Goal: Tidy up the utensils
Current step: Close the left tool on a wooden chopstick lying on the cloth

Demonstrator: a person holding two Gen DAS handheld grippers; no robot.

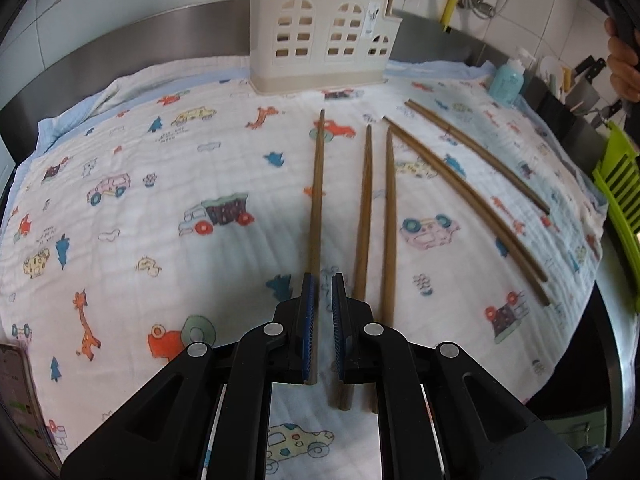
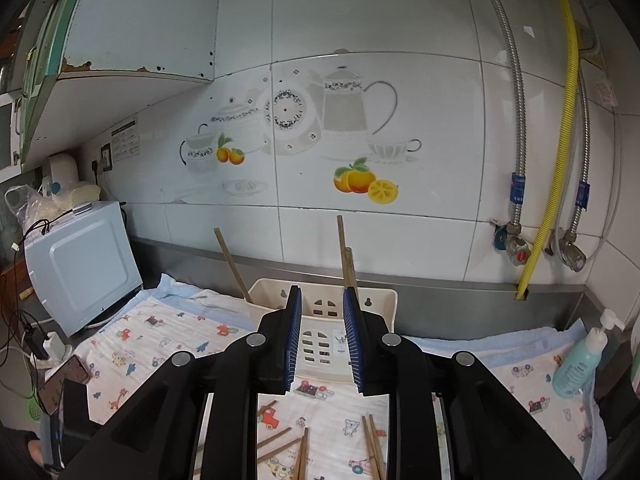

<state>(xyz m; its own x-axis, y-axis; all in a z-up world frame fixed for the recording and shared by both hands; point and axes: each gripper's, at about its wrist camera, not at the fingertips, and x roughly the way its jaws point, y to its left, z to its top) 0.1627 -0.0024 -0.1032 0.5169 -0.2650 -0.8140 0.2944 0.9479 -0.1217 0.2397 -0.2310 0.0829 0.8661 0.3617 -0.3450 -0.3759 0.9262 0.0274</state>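
Several brown wooden chopsticks lie on a cartoon-print cloth (image 1: 160,184). My left gripper (image 1: 323,292) hangs low over the cloth, its jaws nearly closed around the near end of the leftmost chopstick (image 1: 317,196); two more chopsticks (image 1: 376,216) lie just right of it. A cream utensil holder (image 1: 322,40) stands at the back with several chopsticks upright in it. My right gripper (image 2: 320,320) is open and empty, raised in front of the holder (image 2: 324,340), with loose chopsticks (image 2: 374,448) on the cloth below it.
A teal soap bottle (image 1: 507,80) and a green rack (image 1: 620,188) stand at the right edge. A white microwave (image 2: 80,268) stands at the left, with a phone (image 2: 64,382) beside the cloth. Pipes (image 2: 560,140) run down the tiled wall.
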